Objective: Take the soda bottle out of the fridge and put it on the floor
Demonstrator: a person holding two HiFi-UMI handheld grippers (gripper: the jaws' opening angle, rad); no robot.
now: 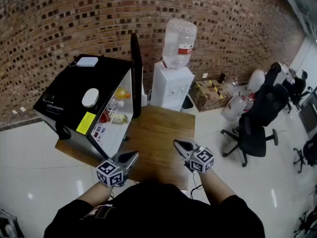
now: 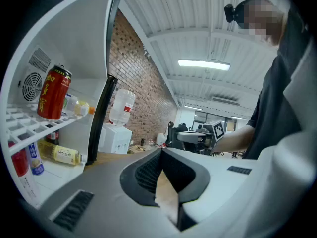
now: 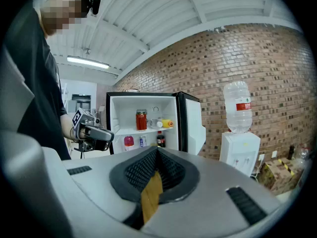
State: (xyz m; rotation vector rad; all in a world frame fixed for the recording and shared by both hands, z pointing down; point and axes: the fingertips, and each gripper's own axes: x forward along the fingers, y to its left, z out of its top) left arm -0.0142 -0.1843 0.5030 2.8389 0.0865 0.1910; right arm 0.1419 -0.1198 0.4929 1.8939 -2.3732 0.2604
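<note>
A small black fridge (image 1: 74, 90) stands on a wooden platform (image 1: 158, 133) with its door (image 1: 135, 73) swung open. In the right gripper view a dark soda bottle (image 3: 161, 139) with a red label stands on the lower shelf, beside a red-capped bottle (image 3: 129, 142) and a blue can. A red can (image 2: 53, 93) sits on the upper shelf and a yellow bottle (image 2: 62, 154) lies below it. My left gripper (image 1: 130, 157) and right gripper (image 1: 179, 146) hover over the platform in front of the fridge. Both are shut and hold nothing.
A white water dispenser (image 1: 172, 86) with a large jug stands right of the fridge door against the brick wall. Cardboard boxes (image 1: 210, 93) and a black office chair (image 1: 252, 128) are on the shiny white floor (image 1: 39, 152) further right.
</note>
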